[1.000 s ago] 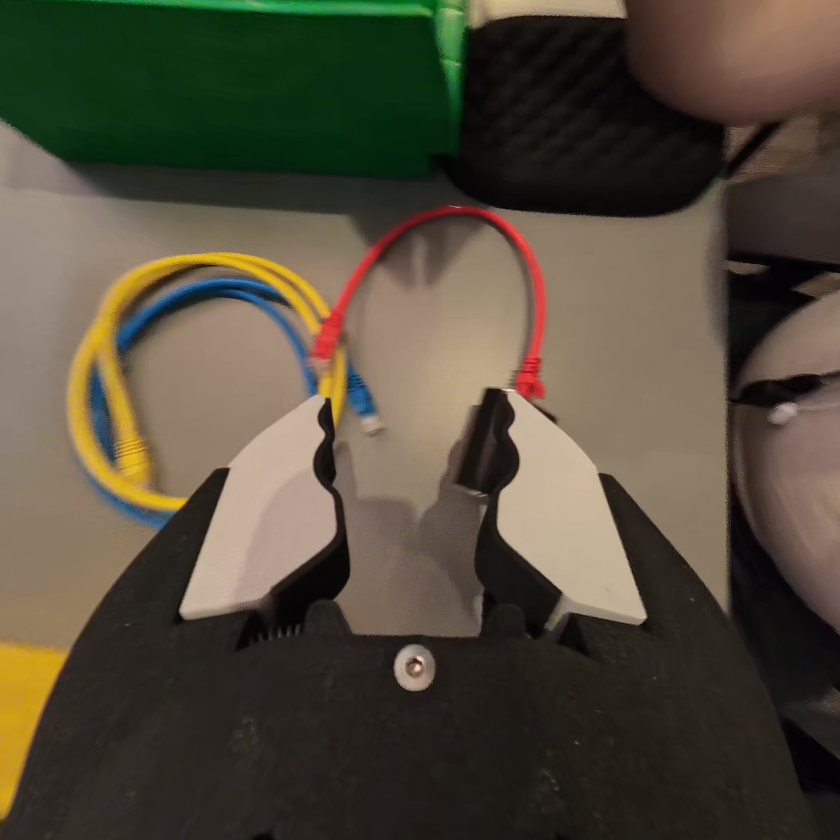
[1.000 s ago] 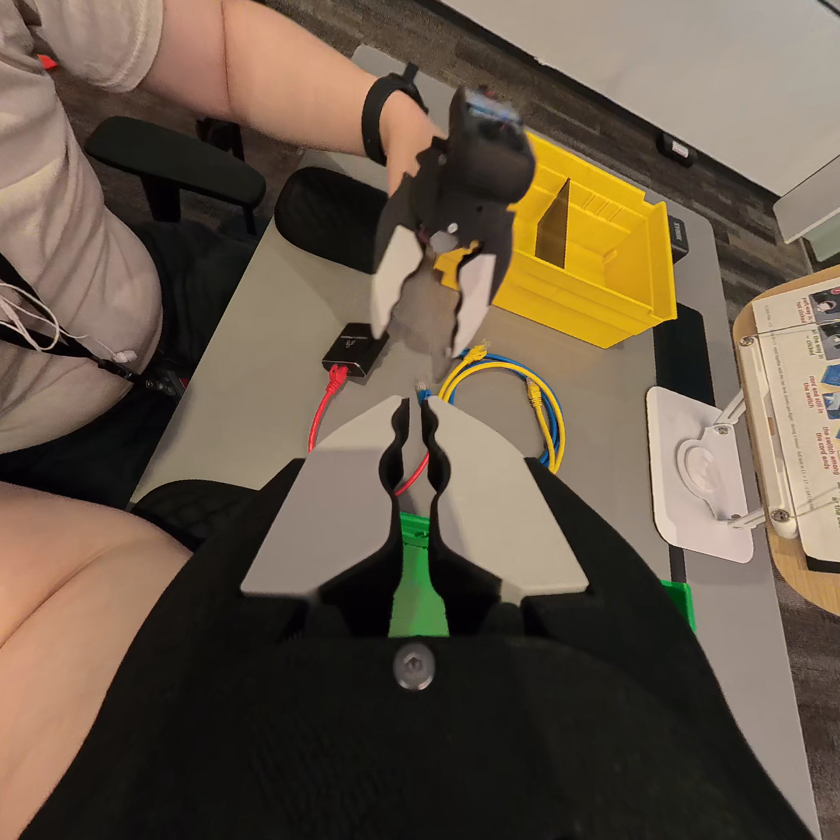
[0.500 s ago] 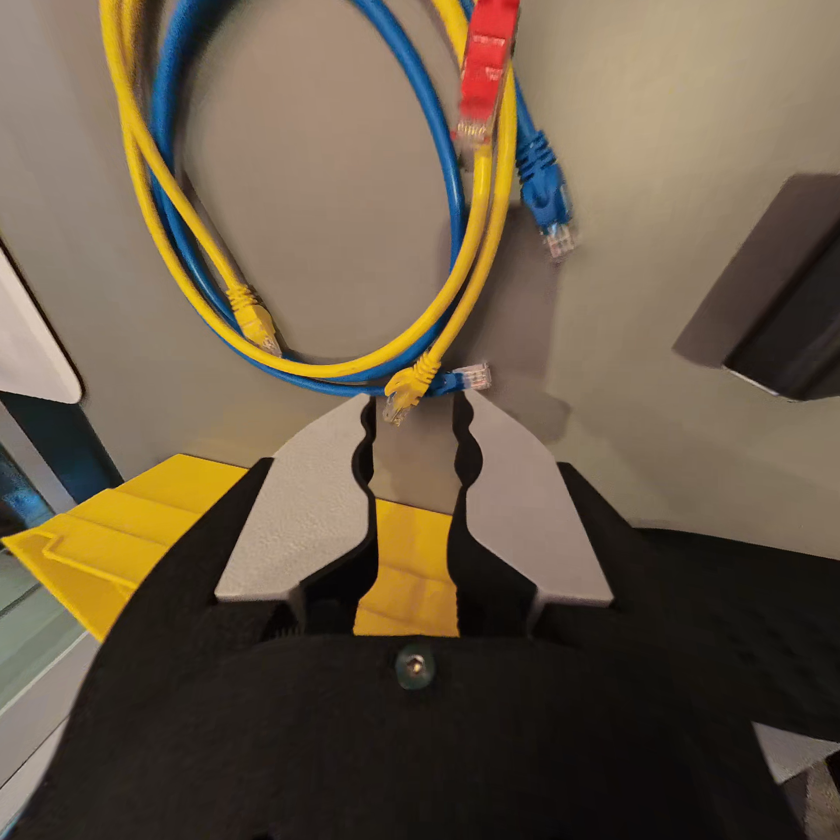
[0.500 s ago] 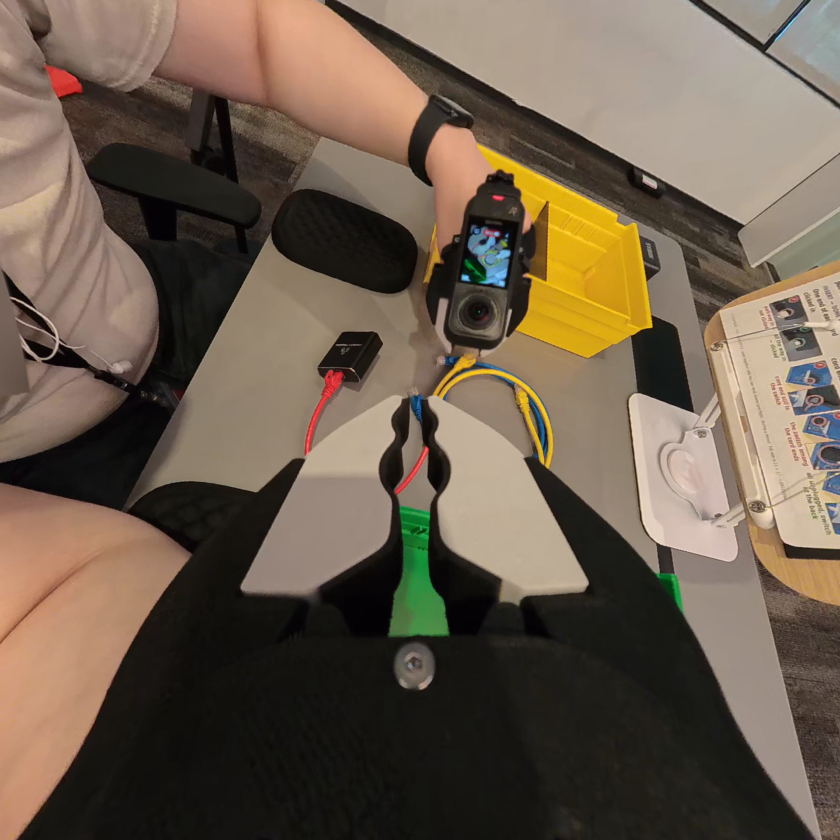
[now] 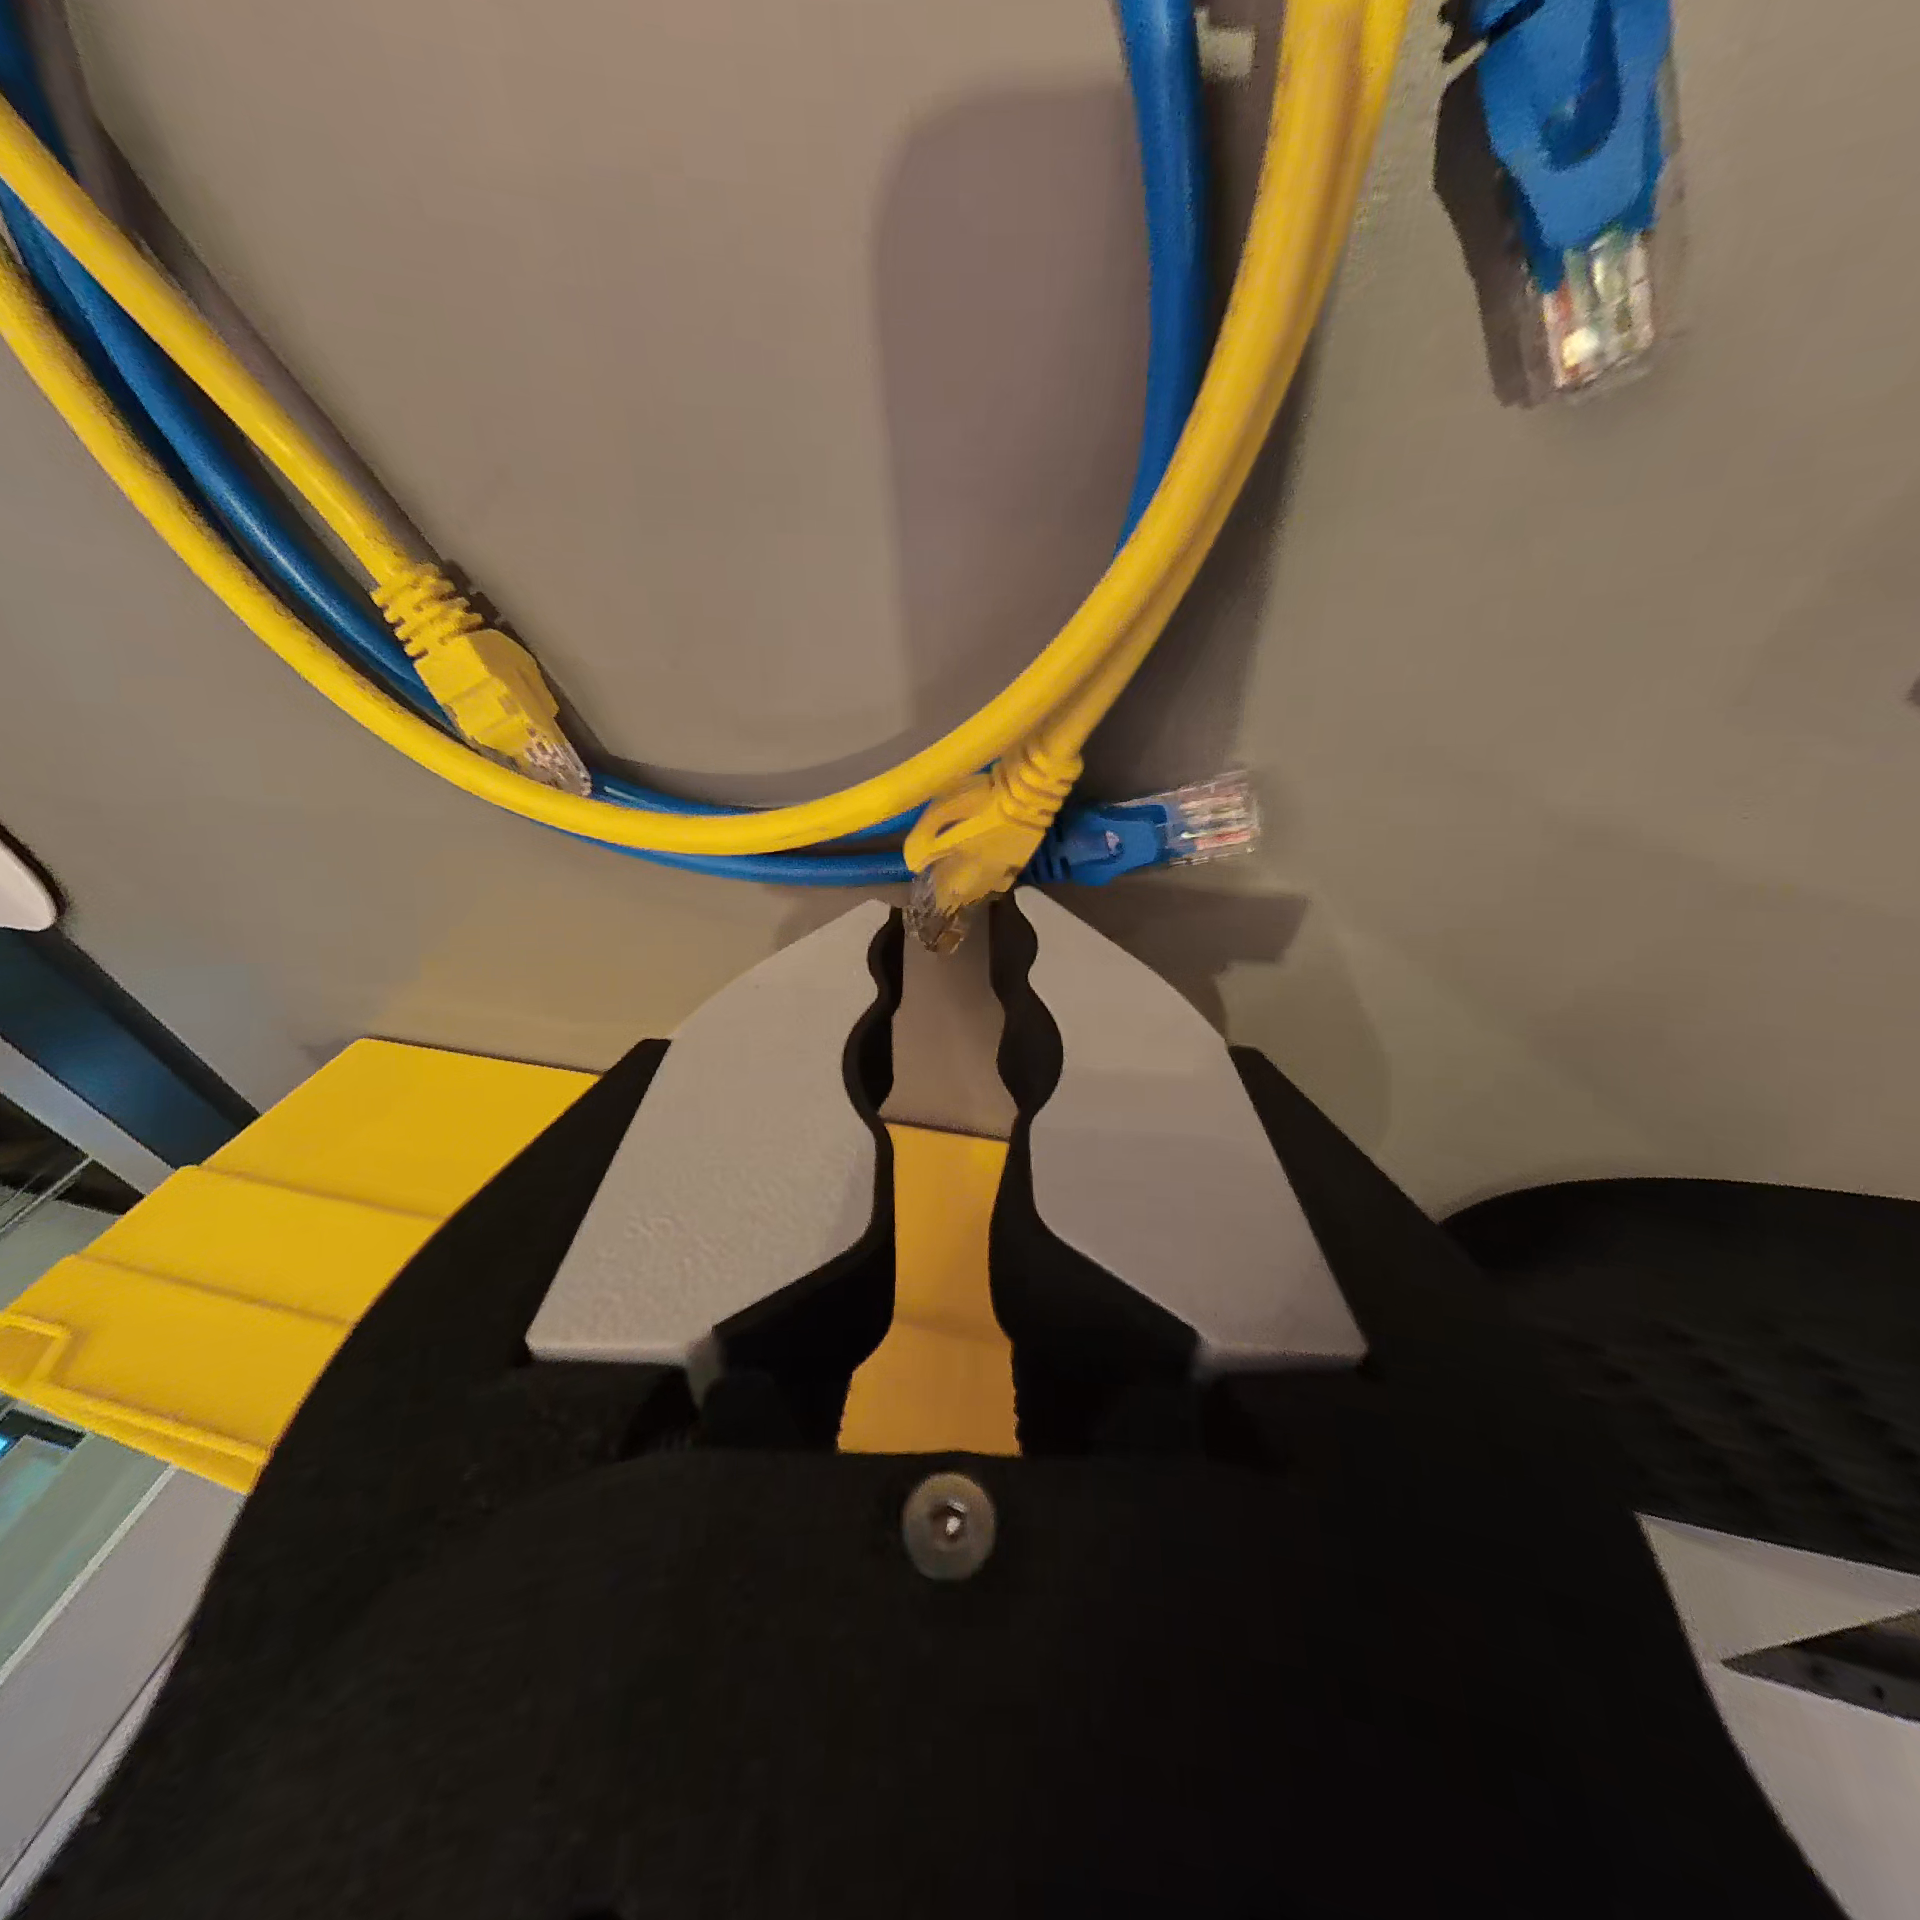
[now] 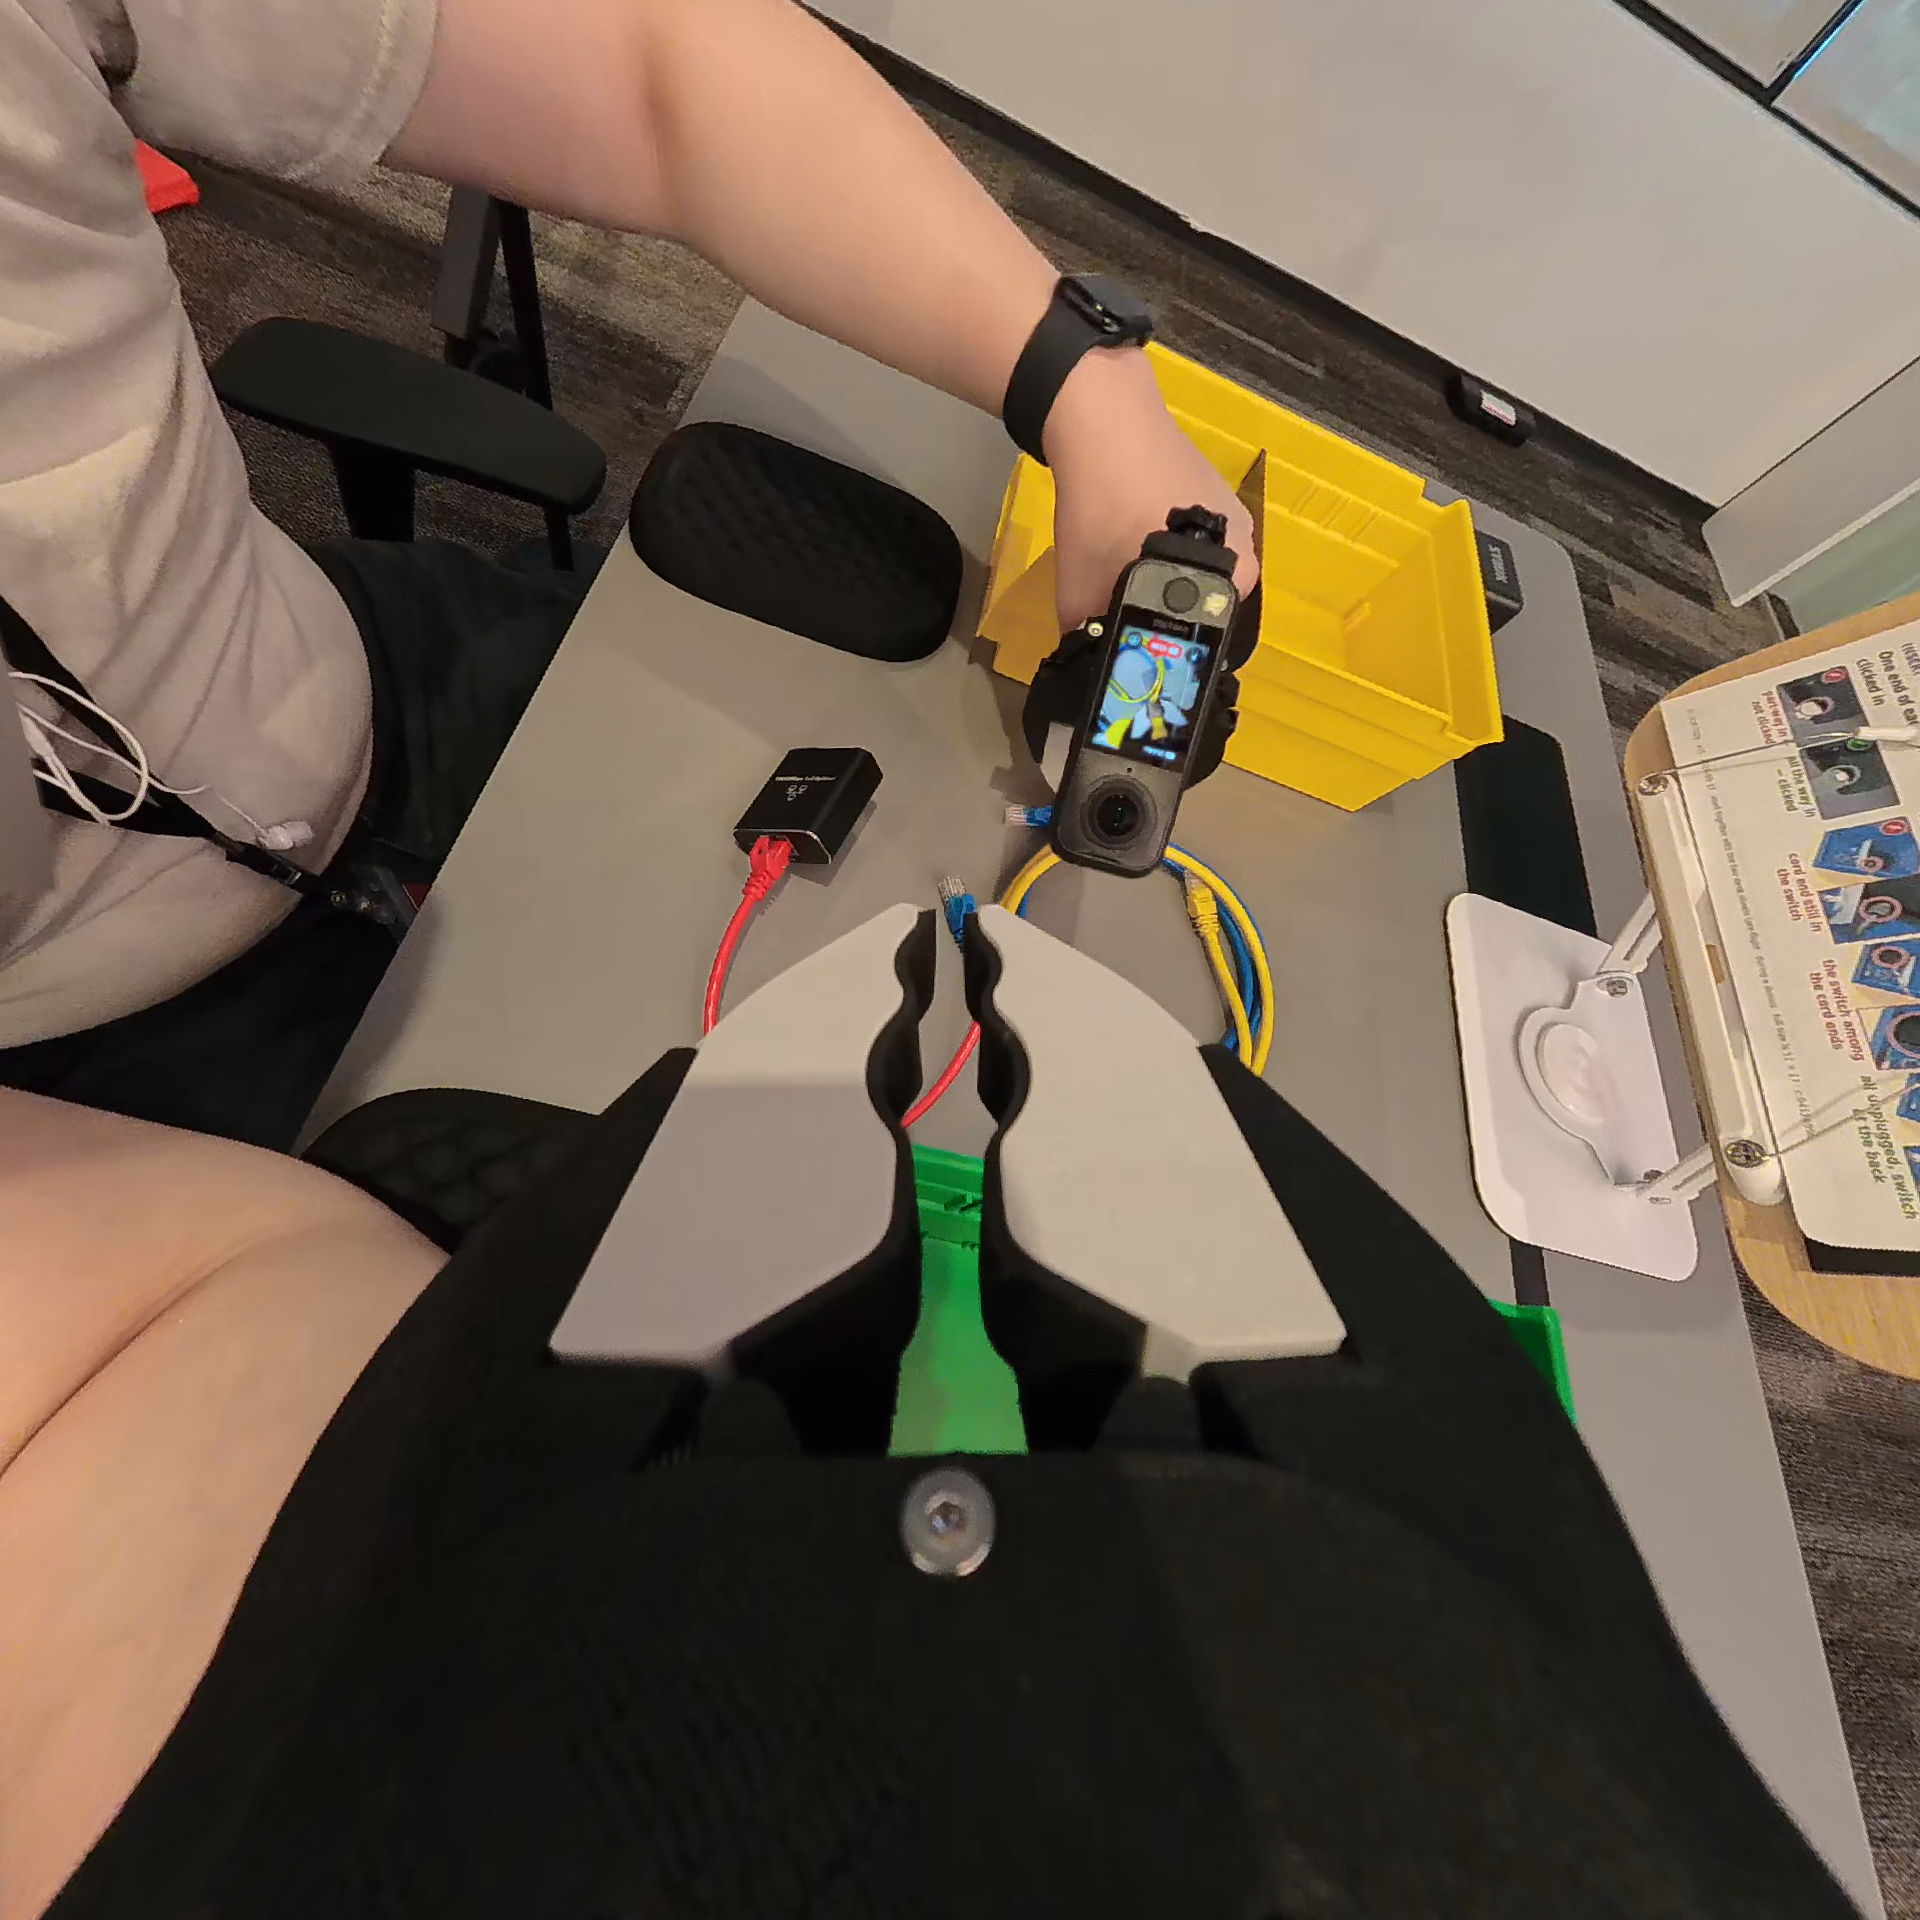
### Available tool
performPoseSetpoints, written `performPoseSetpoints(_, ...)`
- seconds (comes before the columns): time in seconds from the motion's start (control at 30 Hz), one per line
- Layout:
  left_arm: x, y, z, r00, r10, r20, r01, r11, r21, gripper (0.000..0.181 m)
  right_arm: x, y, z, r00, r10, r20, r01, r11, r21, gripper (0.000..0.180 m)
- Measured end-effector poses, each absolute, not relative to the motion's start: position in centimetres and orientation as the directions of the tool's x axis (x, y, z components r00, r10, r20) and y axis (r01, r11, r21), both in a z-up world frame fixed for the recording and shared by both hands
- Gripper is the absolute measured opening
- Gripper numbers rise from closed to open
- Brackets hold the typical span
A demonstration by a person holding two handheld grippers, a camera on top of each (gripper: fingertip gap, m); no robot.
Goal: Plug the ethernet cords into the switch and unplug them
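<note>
In the left wrist view, my left gripper point(image 5: 954, 914) is open by a narrow gap, low over the grey table. The clear tip of a yellow plug point(image 5: 971, 842) lies between its fingertips, not pinched. A blue plug point(image 5: 1143, 831) lies just right of it. The looped yellow cord point(image 5: 1247, 416) and blue cord point(image 5: 1174, 312) have further plugs, one yellow point(image 5: 488, 686) and one blue point(image 5: 1569, 208). In the right wrist view, the black switch point(image 6: 810, 800) has the red cord point(image 6: 727, 956) plugged in. My right gripper point(image 6: 954, 920) is shut to a slit, empty, high above the table.
A yellow bin point(image 6: 1351, 644) stands behind the cords and a green box point(image 6: 951, 1247) lies under my right gripper. A black padded armrest point(image 6: 800, 540) sits at the table's left edge. A white holder point(image 6: 1558, 1070) and a printed sheet point(image 6: 1818, 935) are at the right. The tips of one gripper are about 35 centimetres away from the tips of the other. The black switch point(image 6: 810, 800) lies some 15 centimetres from my left tips, 25 centimetres from my right tips.
My left gripper swung from the switch and red cord over to the yellow and blue loop, came down close to the yellow plug, and its jaws narrowed. The right gripper stayed shut and nearly still.
</note>
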State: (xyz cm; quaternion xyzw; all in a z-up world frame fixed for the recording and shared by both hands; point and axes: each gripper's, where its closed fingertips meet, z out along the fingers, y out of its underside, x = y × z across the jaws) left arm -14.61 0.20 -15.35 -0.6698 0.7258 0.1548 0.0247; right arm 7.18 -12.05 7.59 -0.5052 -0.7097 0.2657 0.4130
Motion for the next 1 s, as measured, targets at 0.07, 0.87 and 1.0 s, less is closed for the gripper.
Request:
performPoseSetpoints(0.07,-14.4,0.0,-15.1,-0.087,-0.966,-0.245,-0.984,0.045,0.171,0.014,7.1,-12.1,7.5,-0.152,0.937,0.314,0.501,0.347,-0.793,0.006)
performPoseSetpoints(0.87,-17.0,-0.7,1.0,-0.002,-0.845,-0.534,-1.000,-0.007,0.015,0.009,-11.0,-3.6,3.1,0.011,0.978,-0.207,0.401,-0.194,-0.896,0.023)
performPoseSetpoints(1.0,-16.3,-0.7,2.3,0.003,-0.818,-0.575,-1.000,0.012,-0.022,0.009,-12.5,-2.0,1.4,0.040,0.926,-0.375,0.344,-0.365,-0.865,0.022)
